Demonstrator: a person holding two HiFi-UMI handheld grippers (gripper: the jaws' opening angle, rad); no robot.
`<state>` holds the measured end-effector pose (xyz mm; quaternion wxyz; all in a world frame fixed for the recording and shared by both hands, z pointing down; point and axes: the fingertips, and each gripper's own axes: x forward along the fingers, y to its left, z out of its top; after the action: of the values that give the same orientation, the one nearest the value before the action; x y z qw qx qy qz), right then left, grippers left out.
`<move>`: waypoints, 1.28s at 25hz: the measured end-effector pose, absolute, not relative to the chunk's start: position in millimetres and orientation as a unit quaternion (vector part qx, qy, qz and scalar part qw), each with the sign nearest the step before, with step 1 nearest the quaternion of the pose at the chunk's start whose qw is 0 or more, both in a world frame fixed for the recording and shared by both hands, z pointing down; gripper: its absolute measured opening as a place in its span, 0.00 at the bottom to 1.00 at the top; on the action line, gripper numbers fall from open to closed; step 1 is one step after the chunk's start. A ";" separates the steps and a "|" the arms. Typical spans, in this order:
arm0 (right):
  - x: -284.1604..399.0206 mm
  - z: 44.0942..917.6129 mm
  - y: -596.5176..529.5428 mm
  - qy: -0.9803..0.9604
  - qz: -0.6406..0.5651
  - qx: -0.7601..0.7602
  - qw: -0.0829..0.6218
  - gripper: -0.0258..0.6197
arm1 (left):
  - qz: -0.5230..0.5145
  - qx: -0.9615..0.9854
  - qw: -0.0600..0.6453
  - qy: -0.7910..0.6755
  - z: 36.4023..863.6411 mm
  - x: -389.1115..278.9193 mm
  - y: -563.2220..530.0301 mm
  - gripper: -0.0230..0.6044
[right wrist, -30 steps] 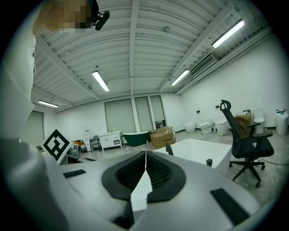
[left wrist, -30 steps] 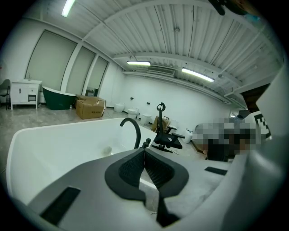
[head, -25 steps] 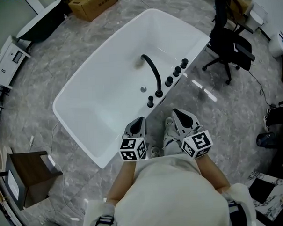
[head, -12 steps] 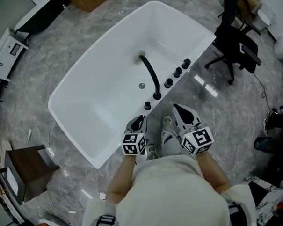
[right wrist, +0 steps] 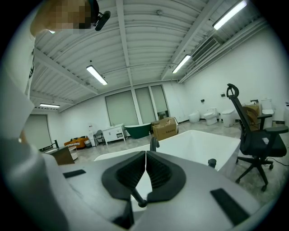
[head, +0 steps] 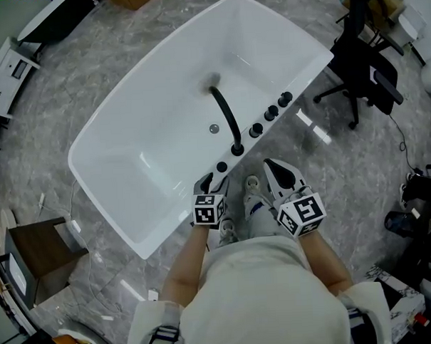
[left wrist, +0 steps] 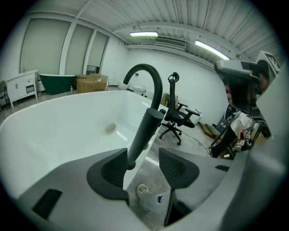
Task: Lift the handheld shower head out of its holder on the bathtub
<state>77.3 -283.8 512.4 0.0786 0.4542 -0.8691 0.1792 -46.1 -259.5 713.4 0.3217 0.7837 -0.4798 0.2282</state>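
L hand-held gripper (left wrist: 142, 164) jaws just opened wide; black handheld shower head (left wrist: 143, 134) stands btw them on white bathtub (head: 149, 121) rim, not clamped. R hand-held gripper (right wrist: 146, 169) closed, empty.

Top-down fig. White tub (head: 129, 161) lies diagonally on grey floor (head: 90, 73). Black spout (head: 227, 117) arches over basin, w/ drain (head: 214, 129) just beside it. Knobs (head: 271, 113) line near rim. L gripper (head: 211, 181): jaws just opening, shower head (head: 222, 167) at its tips, not clamped. R gripper (head: 275, 169) sits alongside, off tub. Chair (head: 368, 68) at upper right.
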 end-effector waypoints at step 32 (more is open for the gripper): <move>73.0 518.8 -328.8 -0.875 0.184 0.441 0.076 0.07 | 0.299 0.757 0.285 -0.507 745.9 -40.1 -299.9 0.26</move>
<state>73.0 -328.8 518.8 0.0763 0.4409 -0.8751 0.1843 -40.1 -299.9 745.9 0.2849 0.7566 -0.5069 0.2991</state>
